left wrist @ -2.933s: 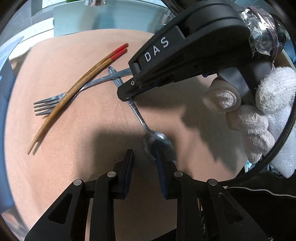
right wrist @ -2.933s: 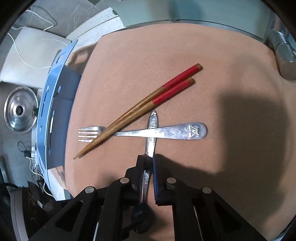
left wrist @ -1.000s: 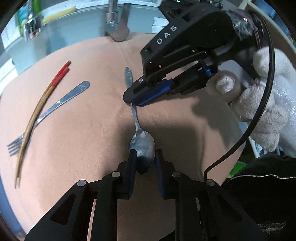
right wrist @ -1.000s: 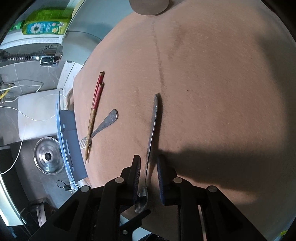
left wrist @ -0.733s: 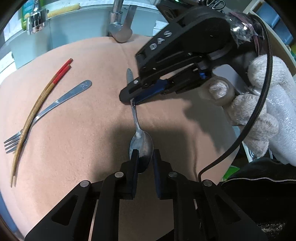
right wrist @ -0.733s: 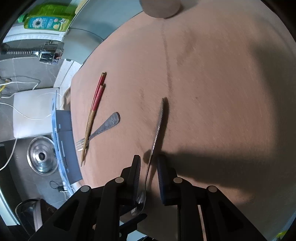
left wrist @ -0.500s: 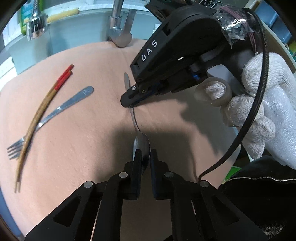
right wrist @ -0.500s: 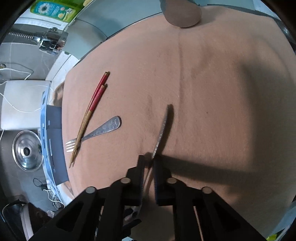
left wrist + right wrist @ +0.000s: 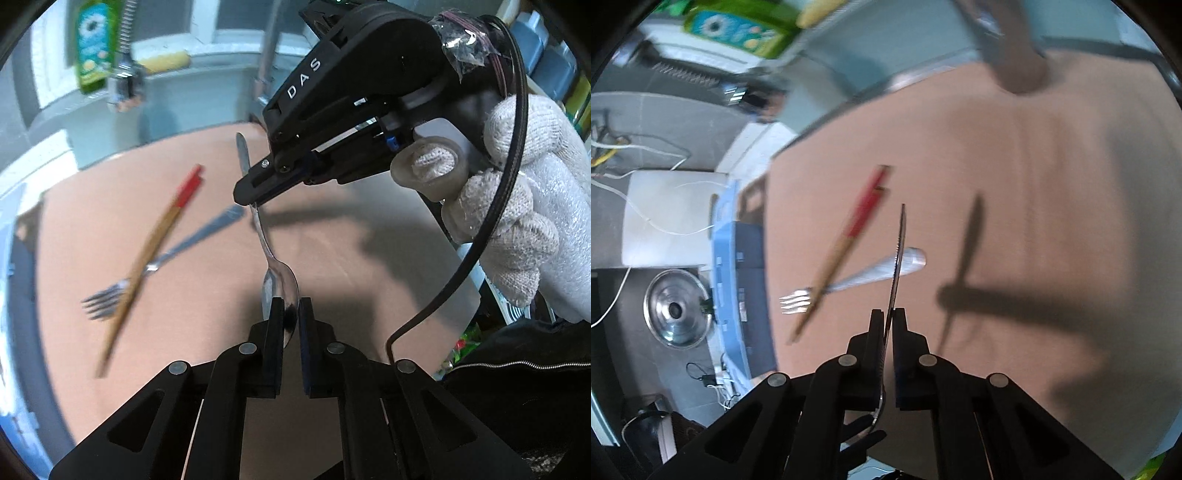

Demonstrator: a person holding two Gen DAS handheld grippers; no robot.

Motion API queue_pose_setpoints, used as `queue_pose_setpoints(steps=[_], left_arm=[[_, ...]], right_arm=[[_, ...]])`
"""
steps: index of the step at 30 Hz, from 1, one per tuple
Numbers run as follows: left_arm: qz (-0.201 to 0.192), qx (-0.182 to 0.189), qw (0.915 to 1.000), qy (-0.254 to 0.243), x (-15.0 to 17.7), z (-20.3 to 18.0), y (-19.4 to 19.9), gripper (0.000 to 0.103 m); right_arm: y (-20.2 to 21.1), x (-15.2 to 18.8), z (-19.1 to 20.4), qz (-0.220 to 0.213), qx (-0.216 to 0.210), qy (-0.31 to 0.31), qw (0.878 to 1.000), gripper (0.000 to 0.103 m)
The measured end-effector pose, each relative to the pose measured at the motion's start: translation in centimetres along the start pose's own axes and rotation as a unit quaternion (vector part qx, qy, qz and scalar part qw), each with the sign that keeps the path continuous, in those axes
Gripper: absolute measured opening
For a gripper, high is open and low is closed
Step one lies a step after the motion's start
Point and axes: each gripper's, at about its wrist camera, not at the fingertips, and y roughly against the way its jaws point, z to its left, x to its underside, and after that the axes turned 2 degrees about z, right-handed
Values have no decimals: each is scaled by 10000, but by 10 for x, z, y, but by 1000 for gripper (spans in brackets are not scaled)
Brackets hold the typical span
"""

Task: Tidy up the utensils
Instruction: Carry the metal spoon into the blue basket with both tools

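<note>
A metal spoon (image 9: 266,243) is held in the air above the tan mat by both grippers. My left gripper (image 9: 288,306) is shut on its bowl. My right gripper (image 9: 255,201) is shut on its handle; in the right wrist view (image 9: 889,315) the handle (image 9: 898,254) sticks out forward, edge on. A fork (image 9: 162,258) and a pair of red-tipped wooden chopsticks (image 9: 147,254) lie crossed on the mat to the left, and show blurred in the right wrist view as fork (image 9: 849,282) and chopsticks (image 9: 846,243).
The tan mat (image 9: 110,221) covers the counter. A faucet (image 9: 267,70) and a green dish-soap bottle (image 9: 92,44) stand behind it. A blue rack (image 9: 735,280) and a steel pot lid (image 9: 676,312) lie off the mat's left edge.
The left gripper closed on the spoon's bowl, the right one closed on the handle. Both lifted the spoon off the mat.
</note>
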Motion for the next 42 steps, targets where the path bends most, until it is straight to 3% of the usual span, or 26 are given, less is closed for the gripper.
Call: queue_pose_setpoints(steps=[9,10,18,28,42], left_arm=[[-380,-493,9967,521,28,73,66,6],[-477,-745,9941,623,32,81,72,6],[-581,-1040,9864,1129,69,134,106,6],[-457,-1190,9796,1552,94,177,108,6],[-120,-1208,9777,1712,103,201,86,6]], right_arm=[[-29,-3,107,105,-383,598,9974,3],[-37,-3,123,143,-421,691,9966,3],[-95,2,212,433,-403,1228,9907,3],[-154,7,257,774,-202,1579,9842,3],[-209,-2,269,988,172,1662,9810,3]])
